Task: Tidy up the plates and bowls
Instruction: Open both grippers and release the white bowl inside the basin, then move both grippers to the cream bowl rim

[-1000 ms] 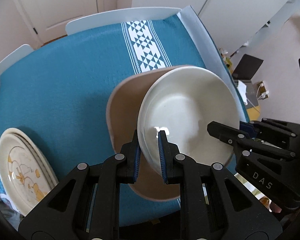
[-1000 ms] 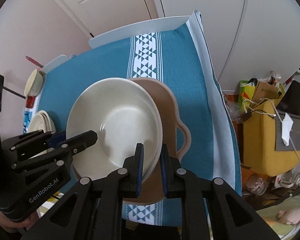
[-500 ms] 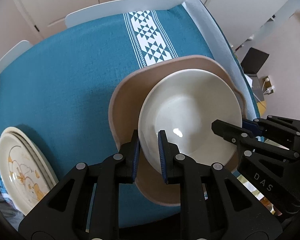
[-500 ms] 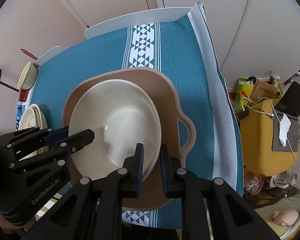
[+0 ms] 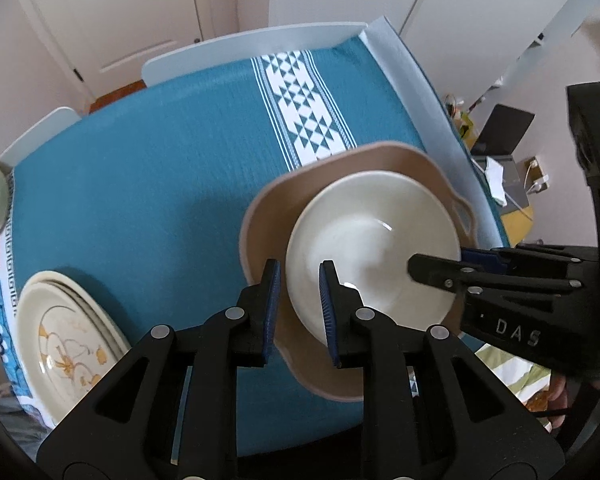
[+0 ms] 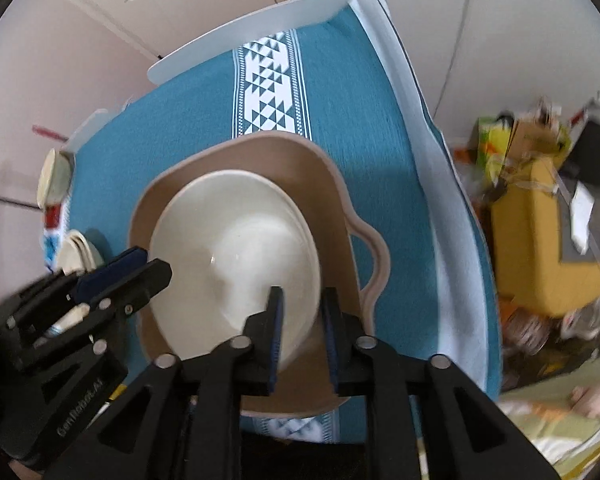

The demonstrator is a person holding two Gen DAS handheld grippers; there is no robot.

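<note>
Two tools, left [image 5: 299,300] and right [image 6: 302,314], spread, straddle the glossy cream ceramic bowl's [image 5: 374,248] rim inside the tan handled dish [image 6: 336,208].

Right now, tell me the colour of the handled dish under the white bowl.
Tan dish under the white bowl; clearest in the right wrist view.

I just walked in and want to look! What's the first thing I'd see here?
A big white bowl sits inside a tan dish with a handle, in the middle of the blue tablecloth. The left gripper and right gripper straddle the bowl's rim on opposite sides. Flowered plates are stacked near the table's left edge.
</note>
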